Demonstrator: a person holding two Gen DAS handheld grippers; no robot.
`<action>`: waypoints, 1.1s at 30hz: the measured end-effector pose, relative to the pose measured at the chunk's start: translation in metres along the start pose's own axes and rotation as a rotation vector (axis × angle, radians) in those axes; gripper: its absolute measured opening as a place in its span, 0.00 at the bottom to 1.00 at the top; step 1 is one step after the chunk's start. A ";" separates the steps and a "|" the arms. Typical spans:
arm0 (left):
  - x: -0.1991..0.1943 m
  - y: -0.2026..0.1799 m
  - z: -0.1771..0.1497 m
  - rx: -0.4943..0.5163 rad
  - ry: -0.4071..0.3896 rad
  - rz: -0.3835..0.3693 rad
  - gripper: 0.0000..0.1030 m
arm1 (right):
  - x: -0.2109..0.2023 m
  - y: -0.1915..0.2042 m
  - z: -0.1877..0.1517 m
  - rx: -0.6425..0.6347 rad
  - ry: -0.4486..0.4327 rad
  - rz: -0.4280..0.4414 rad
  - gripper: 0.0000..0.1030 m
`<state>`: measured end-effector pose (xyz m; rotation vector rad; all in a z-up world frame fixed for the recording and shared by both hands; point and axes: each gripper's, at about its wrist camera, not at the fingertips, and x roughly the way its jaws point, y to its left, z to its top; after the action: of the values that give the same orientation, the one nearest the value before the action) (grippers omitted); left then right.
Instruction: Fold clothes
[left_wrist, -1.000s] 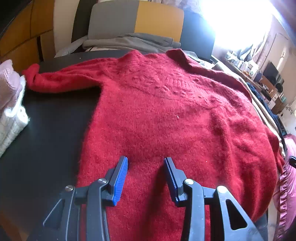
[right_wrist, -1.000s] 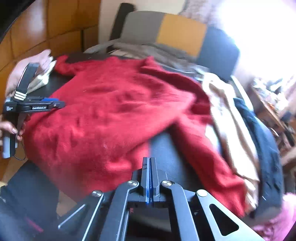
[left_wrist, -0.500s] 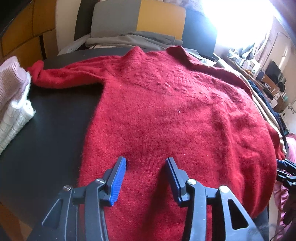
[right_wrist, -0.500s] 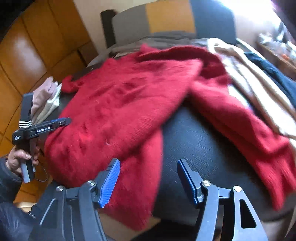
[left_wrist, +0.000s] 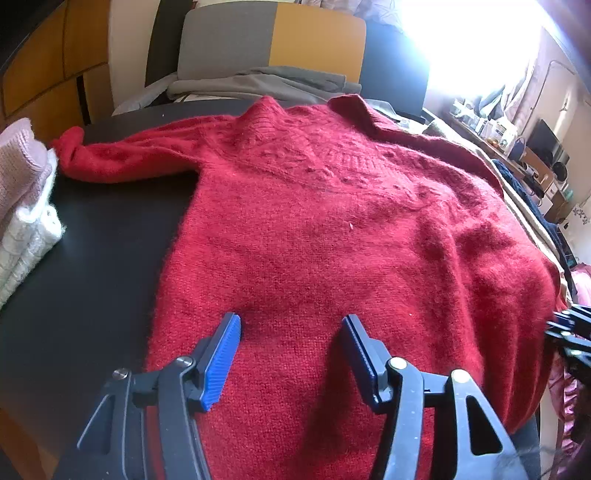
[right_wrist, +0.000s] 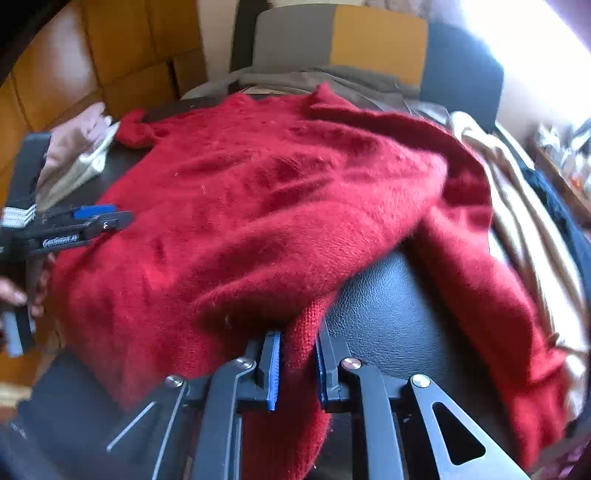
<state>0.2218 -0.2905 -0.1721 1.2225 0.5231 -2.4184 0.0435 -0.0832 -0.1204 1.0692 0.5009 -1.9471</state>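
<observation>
Right wrist view: right gripper (right_wrist: 295, 363) fingers pinch the sweater (right_wrist: 258, 221) hem, body running away ahead; left gripper (left_wrist: 290, 349) hovers wide.

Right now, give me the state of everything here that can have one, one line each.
red sweater: spread flat on the black table, sleeves out, unfolded.
left gripper: open, hovering above the hem.
right gripper: closing around the sweater's hem edge, not fully shut.
folded knitwear: stacked at table's left.
</observation>
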 end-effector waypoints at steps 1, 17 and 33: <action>-0.001 0.000 0.000 -0.004 0.007 -0.001 0.56 | -0.010 0.000 0.001 -0.004 -0.011 -0.010 0.14; -0.025 0.008 0.017 -0.048 0.062 -0.092 0.56 | -0.063 -0.038 -0.038 0.012 0.039 -0.162 0.35; 0.075 -0.034 0.216 0.191 -0.145 -0.080 0.56 | 0.107 -0.057 0.166 -0.041 0.036 0.103 0.37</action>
<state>0.0177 -0.3787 -0.1085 1.1059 0.3093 -2.6508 -0.1161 -0.2125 -0.1192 1.0849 0.4944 -1.8231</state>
